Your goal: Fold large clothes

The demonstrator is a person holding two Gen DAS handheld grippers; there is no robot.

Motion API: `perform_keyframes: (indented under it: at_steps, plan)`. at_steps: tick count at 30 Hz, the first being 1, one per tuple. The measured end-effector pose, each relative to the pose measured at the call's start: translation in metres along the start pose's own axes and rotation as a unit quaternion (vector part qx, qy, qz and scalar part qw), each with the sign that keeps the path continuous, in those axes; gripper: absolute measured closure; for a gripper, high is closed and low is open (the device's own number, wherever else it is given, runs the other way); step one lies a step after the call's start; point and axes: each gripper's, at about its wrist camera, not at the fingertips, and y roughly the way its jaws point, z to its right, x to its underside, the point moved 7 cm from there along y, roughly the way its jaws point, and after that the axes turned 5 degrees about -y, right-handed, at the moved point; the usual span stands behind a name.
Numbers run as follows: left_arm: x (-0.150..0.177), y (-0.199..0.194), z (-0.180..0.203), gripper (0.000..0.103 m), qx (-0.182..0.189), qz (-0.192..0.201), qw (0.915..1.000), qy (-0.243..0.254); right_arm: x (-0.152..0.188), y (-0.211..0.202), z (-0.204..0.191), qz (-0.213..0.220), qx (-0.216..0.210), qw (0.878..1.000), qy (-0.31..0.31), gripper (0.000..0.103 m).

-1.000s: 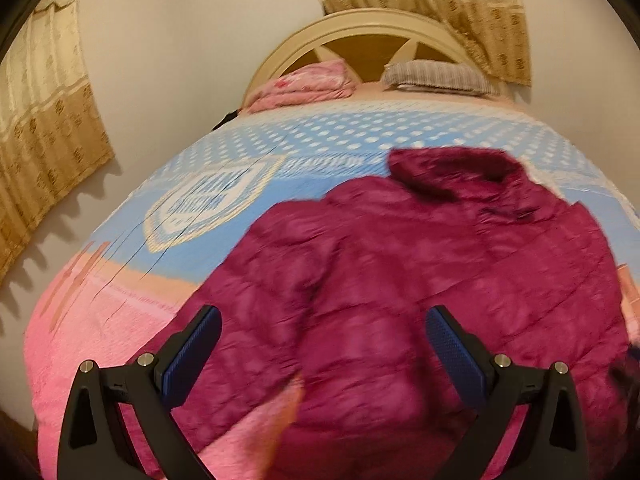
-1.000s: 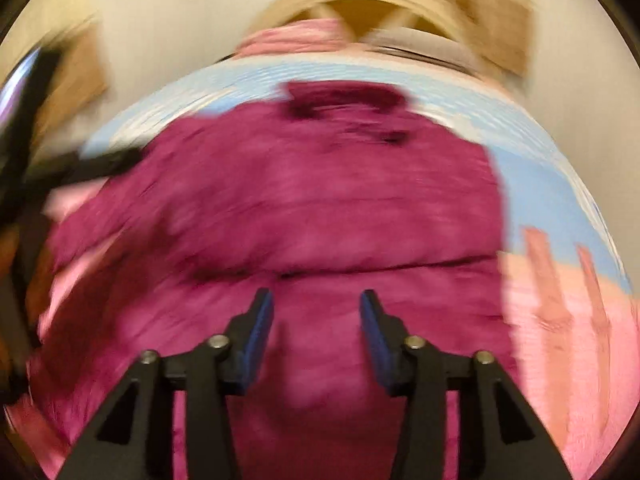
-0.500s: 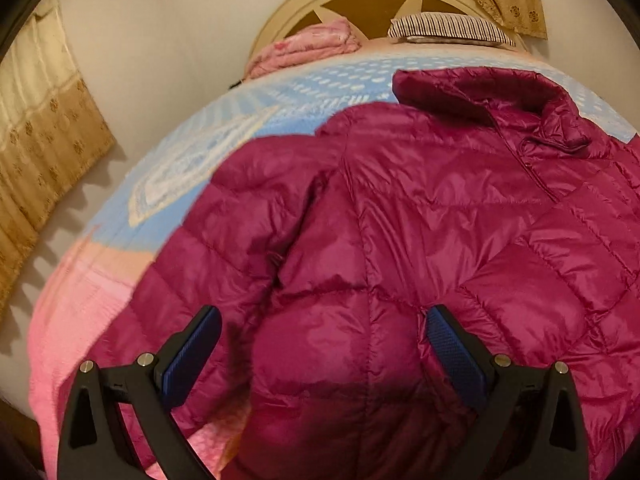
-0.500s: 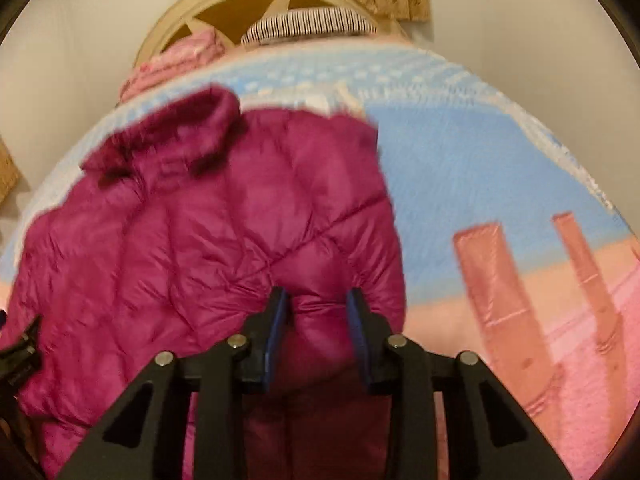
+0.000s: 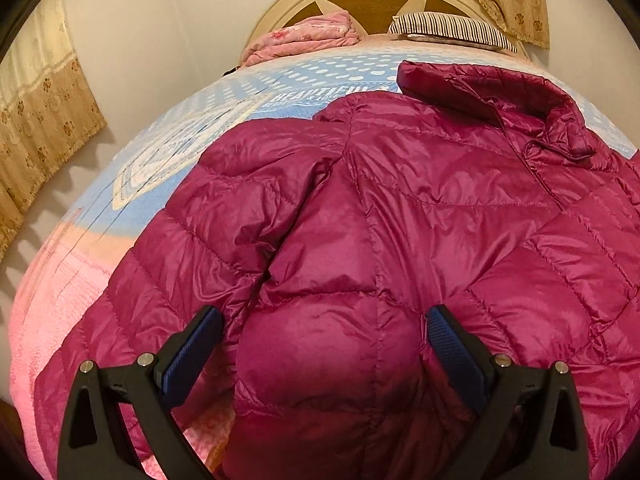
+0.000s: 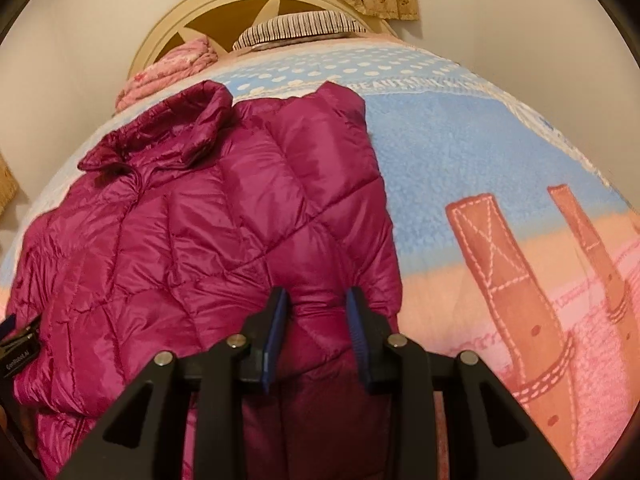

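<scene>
While the jacket (image 5: 420, 208) lay spread on the bed (image 6: 460, 152), collar toward the pillow (image 5: 448, 28), my right tool (image 6: 316, 312) pinched its hem and my left tool (image 5: 320, 340) straddled it, jaws wide apart.

Only a couple of readable bits here: the blue part of the bedspread (image 5: 224, 120) has "BEAUTIFUL" woven in white capitals, with a smaller line under it that's too fuzzy to read. The same word shows partway in the right wrist view, and a little black tag (image 6: 18, 360) at that view's left edge reads something like "GenRobot.AI".
</scene>
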Motion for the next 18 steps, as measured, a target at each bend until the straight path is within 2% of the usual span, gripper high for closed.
perform_keyframes:
  at_steps: [2,3,4,8,12,15,18]
  plan:
    - [0.000,0.000,0.000,0.001,-0.001,0.000,1.0000,0.000,0.000,-0.010,0.000,-0.002,0.003,1.000,0.009,0.059]
    - [0.000,0.000,0.000,0.001,-0.002,0.001,1.0000,0.000,0.000,-0.017,-0.001,0.002,0.001,1.000,0.015,0.046]
    - [0.000,0.000,0.001,0.001,-0.003,0.001,1.0000,0.001,0.001,-0.026,-0.005,0.011,-0.003,1.000,0.021,0.040]
    - [0.001,0.001,0.001,0.001,0.002,-0.004,1.0000,0.000,0.002,-0.052,-0.051,0.035,-0.040,0.998,-0.024,0.039]
    - [0.002,0.001,-0.002,0.001,0.023,-0.010,0.9996,-0.014,0.016,-0.047,-0.105,0.009,-0.114,0.991,-0.066,0.039]
    - [0.001,-0.005,-0.006,0.001,0.027,-0.003,0.9995,-0.018,0.033,-0.025,-0.123,-0.007,-0.091,0.990,-0.108,0.038]
    - [-0.001,-0.013,-0.014,0.001,0.010,0.005,0.9997,-0.020,0.039,-0.015,-0.127,-0.002,-0.076,0.990,-0.123,0.036]
